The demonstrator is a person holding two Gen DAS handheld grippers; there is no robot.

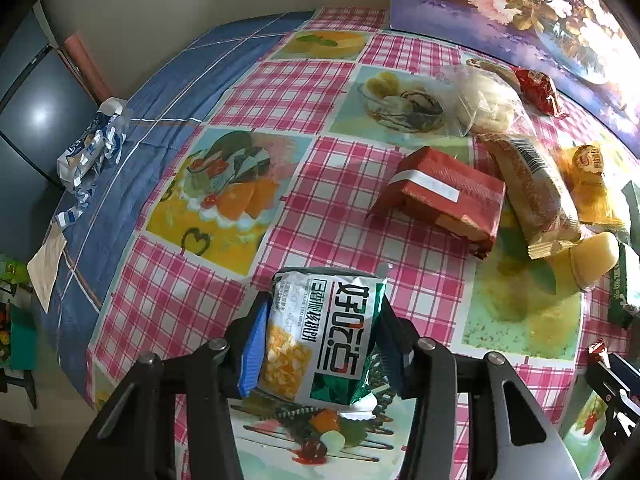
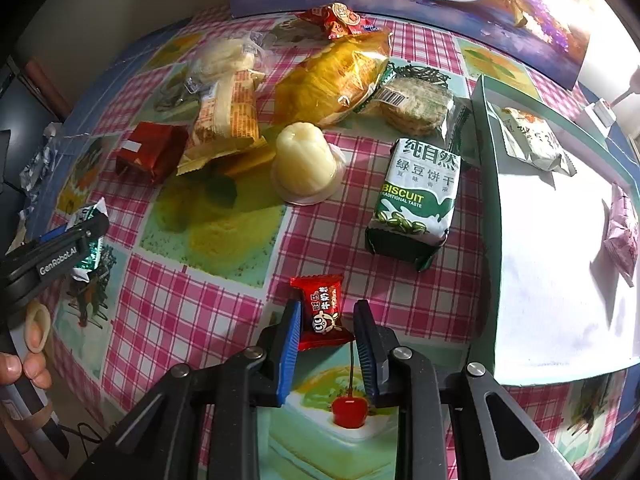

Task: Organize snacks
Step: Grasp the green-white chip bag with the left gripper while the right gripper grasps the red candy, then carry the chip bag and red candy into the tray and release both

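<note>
My left gripper (image 1: 322, 344) is shut on a green and silver snack packet (image 1: 324, 336) and holds it over the checked tablecloth; it also shows at the left of the right wrist view (image 2: 86, 240). My right gripper (image 2: 328, 320) stands around a small red candy (image 2: 322, 312) on the table; its blue pads sit beside the wrapper with gaps. A pile of snacks lies beyond: a green biscuit pack (image 2: 416, 200), a pale jelly cup (image 2: 304, 164), a yellow bread pack (image 2: 332, 80), a red packet (image 2: 150, 152).
A shallow green-rimmed box (image 2: 486, 184) with a white floor stands at the right and holds two snack packets (image 2: 532, 140). A blue and white wrapper (image 1: 88, 152) lies on the blue cloth at the left table edge. A flower picture (image 1: 520, 20) leans at the back.
</note>
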